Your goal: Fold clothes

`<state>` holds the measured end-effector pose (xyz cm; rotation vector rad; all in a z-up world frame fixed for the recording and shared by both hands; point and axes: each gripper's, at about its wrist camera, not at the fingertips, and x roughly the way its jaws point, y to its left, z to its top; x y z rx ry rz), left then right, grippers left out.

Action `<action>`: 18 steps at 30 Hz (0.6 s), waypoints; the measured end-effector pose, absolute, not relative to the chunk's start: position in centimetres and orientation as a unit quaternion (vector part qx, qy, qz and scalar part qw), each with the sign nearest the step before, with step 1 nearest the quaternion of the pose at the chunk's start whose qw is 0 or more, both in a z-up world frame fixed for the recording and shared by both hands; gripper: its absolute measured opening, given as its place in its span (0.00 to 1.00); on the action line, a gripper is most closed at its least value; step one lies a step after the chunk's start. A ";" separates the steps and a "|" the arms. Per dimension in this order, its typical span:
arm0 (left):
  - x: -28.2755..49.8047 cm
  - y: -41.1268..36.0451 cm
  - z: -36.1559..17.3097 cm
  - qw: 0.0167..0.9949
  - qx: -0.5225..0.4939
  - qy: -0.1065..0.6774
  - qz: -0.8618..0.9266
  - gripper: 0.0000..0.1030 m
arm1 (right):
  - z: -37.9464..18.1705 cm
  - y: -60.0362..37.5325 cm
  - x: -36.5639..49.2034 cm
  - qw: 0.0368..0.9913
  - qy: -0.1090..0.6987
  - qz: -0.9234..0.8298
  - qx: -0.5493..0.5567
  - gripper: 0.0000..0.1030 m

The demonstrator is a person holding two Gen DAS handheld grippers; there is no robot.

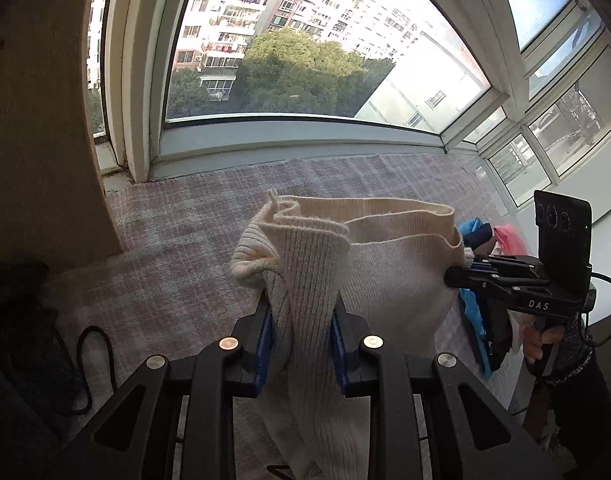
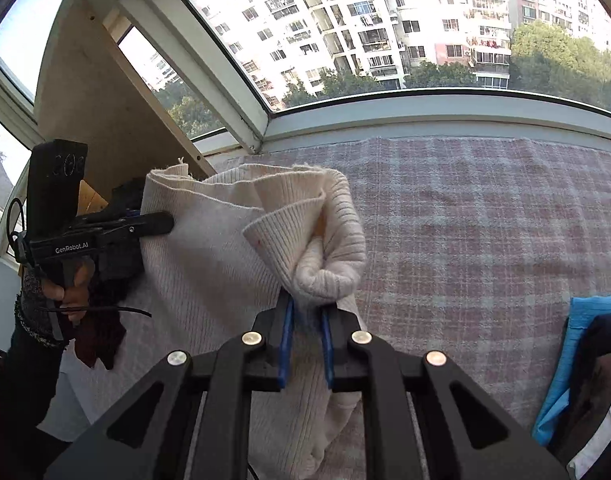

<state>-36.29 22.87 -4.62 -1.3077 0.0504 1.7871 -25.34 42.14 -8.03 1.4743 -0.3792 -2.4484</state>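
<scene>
Cream ribbed knit garment [image 1: 385,272] hangs bunched between my grippers, lifted above pink plaid blanket [image 2: 485,220]; left gripper [image 1: 301,344] clenched on one edge; right gripper [image 2: 307,344] clenched on other; no fold laid yet; other clothes [image 2: 577,360] heaped at right, seemingly waiting.

A pink-and-grey checked blanket [image 2: 485,220] covers the flat surface below the window, reaching the sill at its far edge. On it, at the right, lies a heap of clothes [image 2: 585,368]: a bright blue piece [image 2: 561,380] at the pile's left edge, dark pieces on top of it. In the left wrist view a black cable [image 1: 93,360] loops on the blanket's near left part.
</scene>
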 end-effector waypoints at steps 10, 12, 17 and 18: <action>-35.5 23.0 -0.6 0.457 -0.496 0.046 0.737 0.21 | -2.2 40.4 -24.5 0.115 -0.078 -0.870 0.473 0.10; -35.8 23.8 1.2 0.459 -0.478 0.055 0.747 0.21 | -0.6 40.1 -25.2 0.105 -0.061 -0.880 0.459 0.10; -33.2 23.2 7.1 0.482 -0.377 0.070 0.788 0.21 | 3.8 39.2 -23.3 0.102 -0.017 -0.912 0.396 0.10; -31.9 22.7 7.4 0.483 -0.356 0.082 0.796 0.21 | 3.8 39.0 -22.2 0.103 -0.008 -0.915 0.390 0.10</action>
